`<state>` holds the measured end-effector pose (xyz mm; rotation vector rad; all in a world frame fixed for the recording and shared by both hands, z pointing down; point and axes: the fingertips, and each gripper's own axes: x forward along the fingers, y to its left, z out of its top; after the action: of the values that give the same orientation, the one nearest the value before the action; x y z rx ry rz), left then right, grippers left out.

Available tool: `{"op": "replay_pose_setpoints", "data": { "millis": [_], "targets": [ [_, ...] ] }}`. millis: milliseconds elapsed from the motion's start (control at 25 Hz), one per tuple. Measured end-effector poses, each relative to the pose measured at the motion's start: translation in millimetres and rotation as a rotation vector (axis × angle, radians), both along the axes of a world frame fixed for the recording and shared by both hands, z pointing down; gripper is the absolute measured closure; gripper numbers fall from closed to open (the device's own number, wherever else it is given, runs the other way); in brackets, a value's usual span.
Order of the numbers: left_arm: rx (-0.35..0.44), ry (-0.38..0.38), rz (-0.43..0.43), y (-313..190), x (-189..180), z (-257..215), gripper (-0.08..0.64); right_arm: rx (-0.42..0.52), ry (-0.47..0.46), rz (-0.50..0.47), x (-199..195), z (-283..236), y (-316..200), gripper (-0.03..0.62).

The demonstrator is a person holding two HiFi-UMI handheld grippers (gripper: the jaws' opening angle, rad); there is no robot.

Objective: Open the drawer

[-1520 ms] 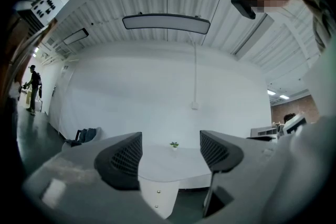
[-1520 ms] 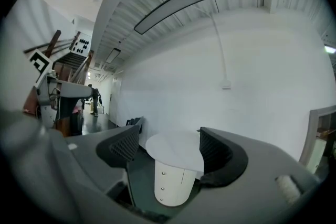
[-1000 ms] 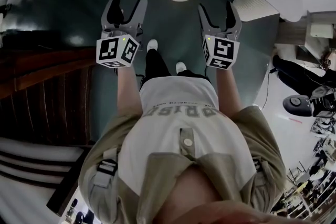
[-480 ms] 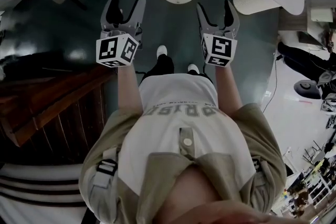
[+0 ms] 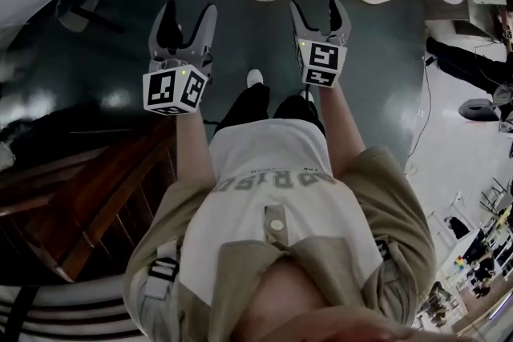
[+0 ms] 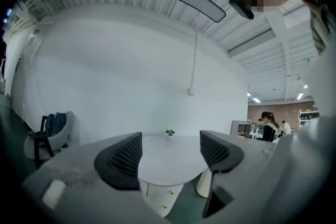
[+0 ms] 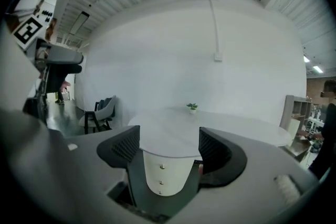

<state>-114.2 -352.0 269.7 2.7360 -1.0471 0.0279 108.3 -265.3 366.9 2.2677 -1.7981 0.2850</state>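
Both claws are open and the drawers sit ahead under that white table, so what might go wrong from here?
1. The knobs on the drawer unit look small; the open right claw may close beside one or slip off.
2. The tabletop overhangs the drawers, so a claw held high could bump its edge.
3. The knobs are stacked closely; either the right or the left claw might pull the wrong drawer.

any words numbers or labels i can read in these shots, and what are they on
Shirt: a row of pale capital letters across the chest, seen from above and creased; too distorted to read.
Left cube on the left gripper: black-and-white square markers only, no words.
Right cube on the right gripper: markers only, no words.
Drawer unit and table: no print visible.
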Motion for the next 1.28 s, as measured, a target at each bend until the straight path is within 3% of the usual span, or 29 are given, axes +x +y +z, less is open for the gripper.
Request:
{"op": "replay_pose_setpoints", "data": {
  "millis": [200, 520, 880, 1280],
  "targets": [
    [-0.014, -0.002, 0.017, -17, 10, 22, 0.210, -0.062, -0.031, 0.042, 20, 57, -28, 0.236],
    [-0.046, -0.017, 0.021, -7, 29, 78, 0.210, -0.126, -0.027, -0.007, 26, 138, -53, 0.240],
    [-0.032, -0.012, -0.015, 15, 39, 159, 0.210, -0.107, -0.034, -0.065, 24, 231, -77, 0.244],
    [-0.018, 0.008, -0.045, -3, 34, 264, 0.210, -0.071, -0.033, -0.079, 22, 325, -129, 0.245]
  ]
}}
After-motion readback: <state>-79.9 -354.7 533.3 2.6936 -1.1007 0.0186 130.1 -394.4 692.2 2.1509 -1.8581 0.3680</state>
